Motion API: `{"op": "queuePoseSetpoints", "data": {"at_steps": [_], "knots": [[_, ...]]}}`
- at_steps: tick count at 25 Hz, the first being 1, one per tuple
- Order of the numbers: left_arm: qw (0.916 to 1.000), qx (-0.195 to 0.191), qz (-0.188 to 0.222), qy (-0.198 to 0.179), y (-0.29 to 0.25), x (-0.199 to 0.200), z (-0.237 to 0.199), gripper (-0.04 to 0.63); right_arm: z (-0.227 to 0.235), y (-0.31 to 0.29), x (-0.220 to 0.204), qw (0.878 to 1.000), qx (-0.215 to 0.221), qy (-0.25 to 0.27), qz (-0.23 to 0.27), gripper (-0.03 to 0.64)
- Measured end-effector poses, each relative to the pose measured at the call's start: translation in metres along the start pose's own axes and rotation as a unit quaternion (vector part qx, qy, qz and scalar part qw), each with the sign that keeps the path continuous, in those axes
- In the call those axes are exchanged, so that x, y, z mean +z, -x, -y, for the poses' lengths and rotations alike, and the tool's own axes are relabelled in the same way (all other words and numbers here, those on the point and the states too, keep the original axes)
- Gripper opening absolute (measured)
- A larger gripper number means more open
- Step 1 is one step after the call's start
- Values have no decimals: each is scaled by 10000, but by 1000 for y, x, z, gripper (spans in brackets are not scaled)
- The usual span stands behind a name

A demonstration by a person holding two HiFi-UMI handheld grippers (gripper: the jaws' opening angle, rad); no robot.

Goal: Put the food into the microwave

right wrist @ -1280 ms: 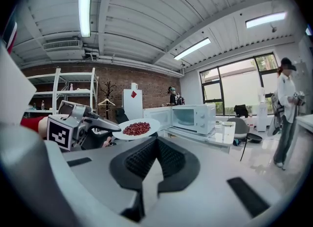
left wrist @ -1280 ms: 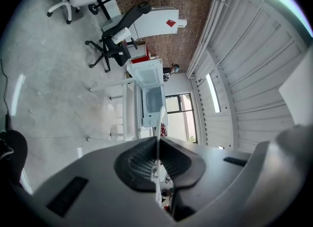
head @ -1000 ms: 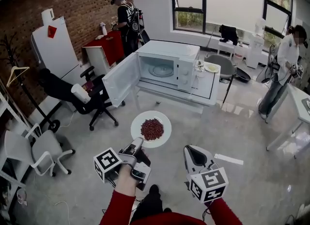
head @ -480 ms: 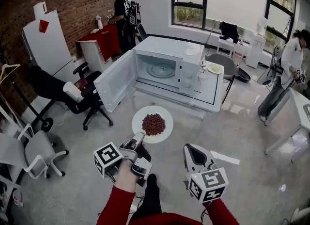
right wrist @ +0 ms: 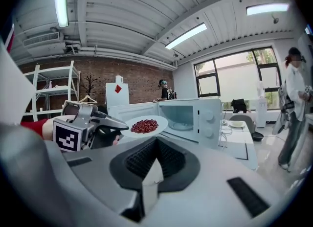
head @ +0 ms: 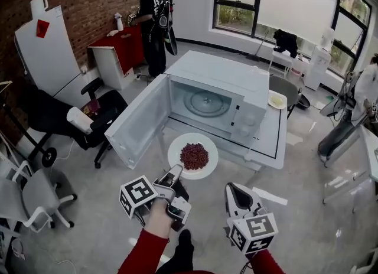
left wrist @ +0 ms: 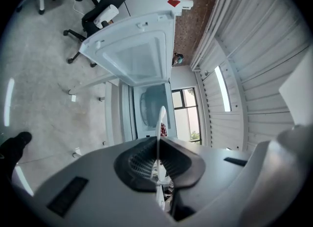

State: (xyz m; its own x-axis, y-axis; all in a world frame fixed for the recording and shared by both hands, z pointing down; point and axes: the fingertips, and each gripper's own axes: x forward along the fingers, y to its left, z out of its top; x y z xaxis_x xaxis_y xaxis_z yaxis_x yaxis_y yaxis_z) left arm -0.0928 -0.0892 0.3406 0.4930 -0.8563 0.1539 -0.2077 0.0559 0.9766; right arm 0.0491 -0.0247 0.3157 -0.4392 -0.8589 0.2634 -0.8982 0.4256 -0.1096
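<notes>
Head view: left tool [head: 175, 172] clamps plate [head: 204, 143], right tool [head: 233, 189] closed; chair [head: 101, 126] beside microwave door [head: 139, 124].

No word, brand or number was legible anywhere I looked; the cubes [head: 137, 195] on my left gripper [head: 175, 171] and right gripper [head: 232, 188] bore only black-and-white square patterns.

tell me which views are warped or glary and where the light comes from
Head view: fisheye bows the window frames, daylight washes the panes pale, plate sharp. Left gripper view: picture rolled sideways, black corners, ceiling lamp glares. Right gripper view: ceiling tubes bloom, black corners, microwave crisp.
</notes>
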Motion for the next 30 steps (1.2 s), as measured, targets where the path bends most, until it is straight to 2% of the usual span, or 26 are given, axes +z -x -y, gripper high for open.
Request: {"op": "queuePoseSetpoints", "data": {"at_steps": [6,12,18,24,30], "knots": [[9997,-42,-232,-23,-73,35,-3,20,28,-70,14,9998,-156,14,-82,14],[9990,-12,-434,-57,-125,51,-8,20,53,-113,24,9991,-369,27,-188,14],[9990,44,-428,-142,-161,55,-22,20,76,-149,18,9986,-400,180,-288,14],[9991,-56,-411,-114,-210,84,-44,20,92,-214,5,9983,-408,235,-329,14],[9994,-115,-329,-64,-225,90,-58,20,95,-237,-18,9983,-303,259,-436,14]]}}
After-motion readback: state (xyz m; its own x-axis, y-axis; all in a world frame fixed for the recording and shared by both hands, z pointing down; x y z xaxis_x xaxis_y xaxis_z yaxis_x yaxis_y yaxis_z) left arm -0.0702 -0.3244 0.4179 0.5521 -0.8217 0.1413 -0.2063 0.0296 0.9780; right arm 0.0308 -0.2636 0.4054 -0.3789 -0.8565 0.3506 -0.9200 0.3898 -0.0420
